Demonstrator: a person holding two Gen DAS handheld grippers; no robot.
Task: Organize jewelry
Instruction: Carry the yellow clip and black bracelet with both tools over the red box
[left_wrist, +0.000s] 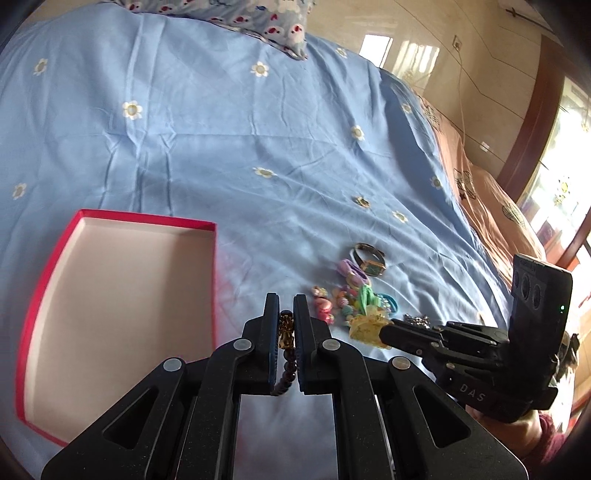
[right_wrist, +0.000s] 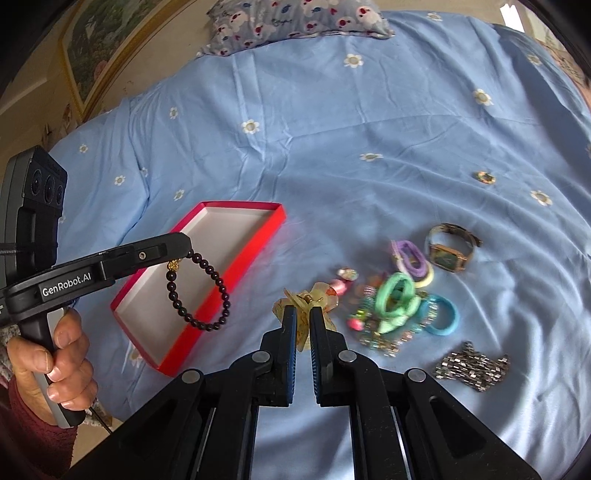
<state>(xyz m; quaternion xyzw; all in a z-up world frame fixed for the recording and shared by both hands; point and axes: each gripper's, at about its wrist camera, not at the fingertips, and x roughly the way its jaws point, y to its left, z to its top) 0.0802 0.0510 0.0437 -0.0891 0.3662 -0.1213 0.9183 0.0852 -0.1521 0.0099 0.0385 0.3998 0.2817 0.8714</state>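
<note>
My left gripper (left_wrist: 286, 306) is shut on a dark beaded bracelet (left_wrist: 287, 334) with a gold charm; in the right wrist view the bracelet (right_wrist: 218, 282) hangs from it (right_wrist: 186, 245) above the near part of the red box (right_wrist: 258, 210). The box (left_wrist: 147, 219) is shallow, white inside and holds nothing. My right gripper (right_wrist: 303, 314) is shut on a yellow translucent hair clip (right_wrist: 317, 295), beside the jewelry pile (right_wrist: 399, 302) of colored hair ties and beads. In the left wrist view the right gripper (left_wrist: 386, 334) grips the clip (left_wrist: 364, 326).
A gold watch (right_wrist: 452, 251), a silver link bracelet (right_wrist: 472, 365) and a small brooch (right_wrist: 485, 178) lie on the blue flowered bedsheet (right_wrist: 369, 110). A patterned pillow (right_wrist: 295, 18) is at the far end. The bed's right edge (left_wrist: 480, 192) drops toward the wall.
</note>
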